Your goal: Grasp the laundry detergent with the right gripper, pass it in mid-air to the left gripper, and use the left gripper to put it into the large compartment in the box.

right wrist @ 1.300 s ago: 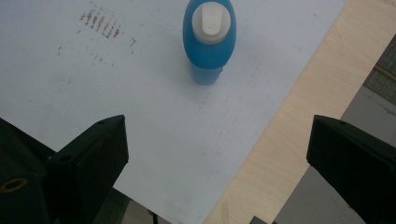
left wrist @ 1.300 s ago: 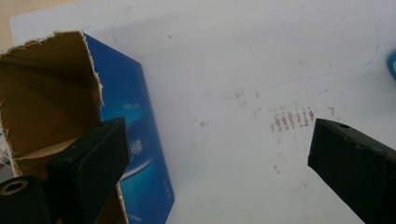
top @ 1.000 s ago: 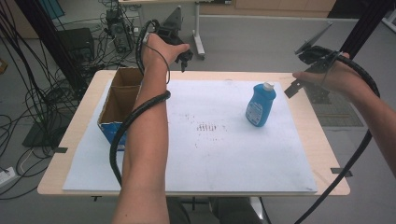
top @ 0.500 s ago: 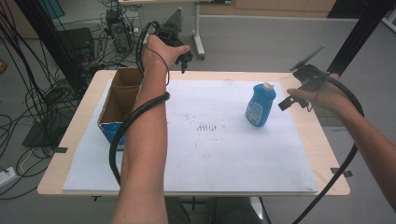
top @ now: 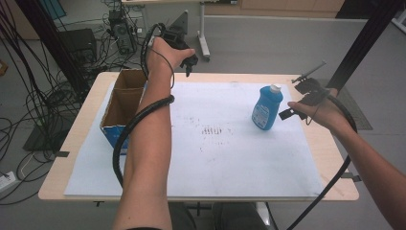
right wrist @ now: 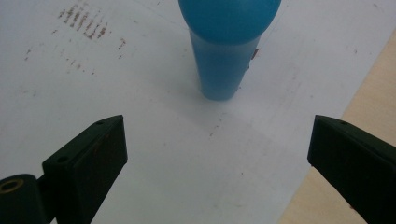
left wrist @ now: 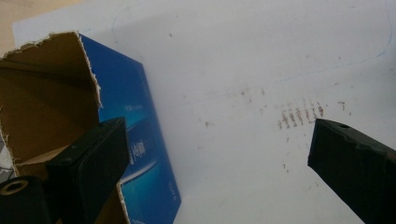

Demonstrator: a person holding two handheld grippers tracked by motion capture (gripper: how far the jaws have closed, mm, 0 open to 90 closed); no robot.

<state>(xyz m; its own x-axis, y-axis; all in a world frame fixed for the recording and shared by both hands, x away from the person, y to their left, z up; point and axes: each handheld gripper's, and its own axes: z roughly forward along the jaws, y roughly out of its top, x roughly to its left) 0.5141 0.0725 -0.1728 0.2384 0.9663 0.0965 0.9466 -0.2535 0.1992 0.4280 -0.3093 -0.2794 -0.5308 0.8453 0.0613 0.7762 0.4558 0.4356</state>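
At the left of the bench (top: 86,143) stands the open cardboard box (top: 122,108), brown inside with blue outer walls, resting on the white sheet (top: 215,158) that covers most of the top. Its torn rim and blue side sit just below my left tool (top: 187,61) in the left gripper view, where the box (left wrist: 56,93) lies under the left jaw. I hold that tool up over the far edge of the bench, beyond the box's far corner, with my forearm stretched along the sheet and the cable looped around it. Its jaws are spread wide with nothing between them but the sheet and the faint brown marks (left wrist: 301,114) on it.

Those marks (top: 210,130) lie near the middle of the sheet in the high view.

Further right, the blue bottle (top: 265,108) with its white cap stands upright on the sheet, near the right edge. In the right gripper view the bottle (right wrist: 224,46) rises ahead of the jaws, centred between them but apart from both.

My right tool (top: 292,111) hangs just beside the bottle on its right, not touching it. Its jaws are spread wide and hold nothing.
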